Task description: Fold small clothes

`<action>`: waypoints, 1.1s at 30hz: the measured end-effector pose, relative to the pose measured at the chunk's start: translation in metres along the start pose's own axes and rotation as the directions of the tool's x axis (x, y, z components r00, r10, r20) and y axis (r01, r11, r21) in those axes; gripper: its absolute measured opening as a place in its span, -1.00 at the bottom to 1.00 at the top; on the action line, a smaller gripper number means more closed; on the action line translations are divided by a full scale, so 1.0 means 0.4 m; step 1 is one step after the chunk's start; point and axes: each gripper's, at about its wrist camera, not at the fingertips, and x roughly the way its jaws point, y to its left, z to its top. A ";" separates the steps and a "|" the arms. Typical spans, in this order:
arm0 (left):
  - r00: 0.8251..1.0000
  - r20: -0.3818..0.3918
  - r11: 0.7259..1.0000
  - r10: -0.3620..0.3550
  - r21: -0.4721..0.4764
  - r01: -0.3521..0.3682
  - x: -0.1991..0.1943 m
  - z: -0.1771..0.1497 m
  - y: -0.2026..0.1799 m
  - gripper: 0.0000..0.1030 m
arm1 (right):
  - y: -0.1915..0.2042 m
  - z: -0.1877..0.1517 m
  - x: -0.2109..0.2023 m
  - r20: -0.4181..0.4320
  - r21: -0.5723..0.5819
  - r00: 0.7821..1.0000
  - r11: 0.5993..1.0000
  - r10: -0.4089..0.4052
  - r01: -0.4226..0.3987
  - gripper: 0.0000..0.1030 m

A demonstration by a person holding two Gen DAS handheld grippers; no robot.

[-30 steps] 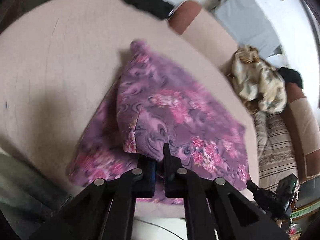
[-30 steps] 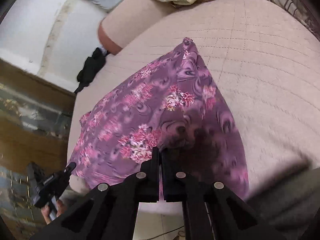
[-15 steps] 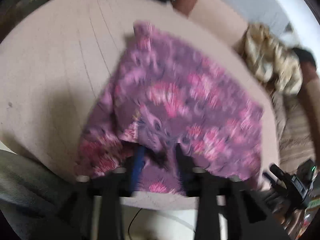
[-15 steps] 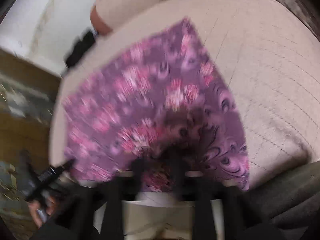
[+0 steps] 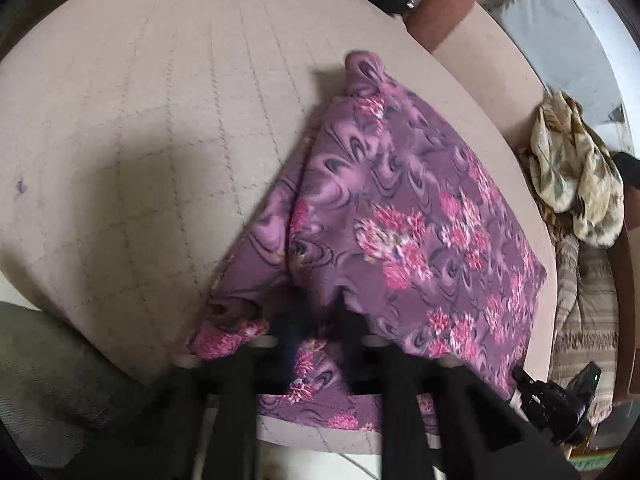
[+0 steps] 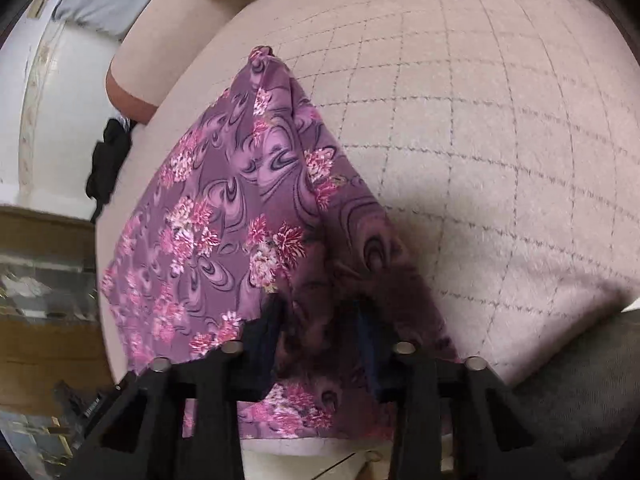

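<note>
purple floral garment (image 5: pixel 404 216) lies doubled over on quilted bed (image 5: pixel 160 120), near edge. left gripper (image 5: pixel 316 320) and right gripper (image 6: pixel 320 316) both spread apart, cloth loose between (first fold looks done). further folds remain.

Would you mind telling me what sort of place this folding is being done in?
Most likely a living room or bedroom at home: the purple floral garment lies on a quilted beige cushion of what looks like a sofa, beside a grey pillow and a crumpled patterned cloth.
</note>
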 end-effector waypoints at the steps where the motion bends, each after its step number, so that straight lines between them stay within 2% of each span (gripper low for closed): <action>1: 1.000 0.025 1.000 0.004 0.022 -0.004 -0.018 -0.002 -0.008 -0.86 | 0.005 0.000 -0.003 0.005 -0.012 1.000 1.000 0.009 -0.009 -0.87; 3: 0.993 0.119 0.997 -0.002 0.078 -0.007 -0.085 -0.005 -0.026 -0.87 | 0.010 -0.006 -0.038 0.052 -0.017 0.998 0.999 0.037 -0.036 -0.89; 4: 0.988 0.154 0.995 0.011 0.100 -0.027 -0.112 -0.010 -0.029 -0.87 | 0.019 -0.013 -0.082 0.102 -0.050 0.994 0.998 0.046 -0.041 -0.90; 6: 0.984 0.166 0.985 0.059 0.149 -0.084 -0.107 -0.015 -0.038 -0.87 | 0.038 -0.031 -0.127 0.152 -0.110 0.988 0.994 0.025 -0.009 -0.92; 8: 0.974 0.133 0.961 0.184 0.184 -0.207 -0.042 -0.004 -0.049 -0.87 | 0.055 -0.043 -0.117 0.173 -0.162 0.982 0.981 -0.078 0.107 -0.98; 9: 0.971 0.120 0.955 0.205 0.195 -0.225 -0.025 0.003 -0.049 -0.87 | 0.063 -0.041 -0.087 0.161 -0.177 0.975 0.967 -0.154 0.182 -0.98; 10: 0.969 0.107 0.949 0.221 0.205 -0.239 -0.013 0.003 -0.052 -0.87 | 0.062 -0.035 -0.057 0.134 -0.174 0.974 0.963 -0.182 0.204 -0.98; 12: 0.974 0.110 0.950 0.199 0.222 -0.219 -0.028 -0.002 -0.050 -0.87 | 0.049 -0.037 -0.039 0.091 -0.161 0.977 0.966 -0.192 0.205 -0.98; 14: 0.977 0.098 0.954 0.188 0.217 -0.205 -0.033 -0.003 -0.037 -0.85 | 0.057 -0.045 -0.054 0.113 -0.181 0.975 0.962 -0.189 0.207 -0.97; 17: 0.979 0.075 0.958 0.189 0.207 -0.201 -0.028 -0.002 -0.028 -0.85 | 0.048 -0.038 -0.044 0.095 -0.164 0.979 0.967 -0.181 0.195 -0.96; 19: 0.976 0.110 0.953 0.187 0.222 -0.208 -0.043 -0.005 -0.042 -0.85 | 0.047 -0.043 -0.049 0.089 -0.151 0.980 0.970 -0.180 0.192 -0.98; 21: 0.973 0.117 0.948 0.199 0.229 -0.222 -0.041 -0.008 -0.048 -0.85 | 0.056 -0.054 -0.067 0.121 -0.191 0.974 0.958 -0.192 0.212 -0.98; 23: 0.973 0.082 0.946 0.218 0.229 -0.231 -0.023 -0.006 -0.047 -0.81 | 0.054 -0.057 -0.042 0.082 -0.199 0.971 0.951 -0.223 0.236 -0.97; 24: 0.974 0.081 0.949 0.213 0.219 -0.226 -0.028 -0.008 -0.045 -0.80 | 0.044 -0.054 -0.044 0.067 -0.181 0.975 0.959 -0.210 0.219 -0.97; 25: 0.975 0.090 0.955 0.201 0.205 -0.215 -0.038 -0.009 -0.040 -0.70 | 0.041 -0.054 -0.059 0.084 -0.170 0.978 0.964 -0.191 0.203 -0.93; 26: 0.979 0.104 0.965 0.177 0.179 -0.193 -0.055 -0.007 -0.029 -0.46 | 0.042 -0.055 -0.076 0.108 -0.166 0.979 0.967 -0.175 0.191 -0.64; 27: 0.979 0.113 0.970 0.168 0.160 -0.185 -0.066 -0.007 -0.022 -0.32 | 0.045 -0.057 -0.094 0.130 -0.165 0.980 0.971 -0.152 0.173 0.02; 28: 0.979 0.121 0.973 0.164 0.145 -0.181 -0.071 -0.005 -0.016 -0.16 | 0.049 -0.059 -0.110 0.146 -0.167 0.982 0.975 -0.119 0.143 0.27; 29: 0.979 0.123 0.974 0.164 0.137 -0.180 -0.074 -0.004 -0.010 -0.16 | 0.050 -0.064 -0.121 0.153 -0.171 0.984 0.978 -0.089 0.115 0.38; 31: 0.983 0.102 0.974 0.152 0.152 -0.166 -0.063 -0.008 -0.016 -0.22 | 0.055 -0.067 -0.111 0.124 -0.179 0.990 0.980 -0.064 0.086 0.20; 32: 0.984 0.093 0.973 0.151 0.162 -0.164 -0.057 -0.011 -0.022 -0.44 | 0.054 -0.067 -0.092 0.090 -0.176 0.994 0.982 -0.057 0.072 -0.09; 33: 0.984 0.080 0.968 0.161 0.181 -0.173 -0.045 -0.018 -0.032 -0.58 | 0.048 -0.066 -0.077 0.063 -0.164 0.997 0.985 -0.052 0.062 -0.19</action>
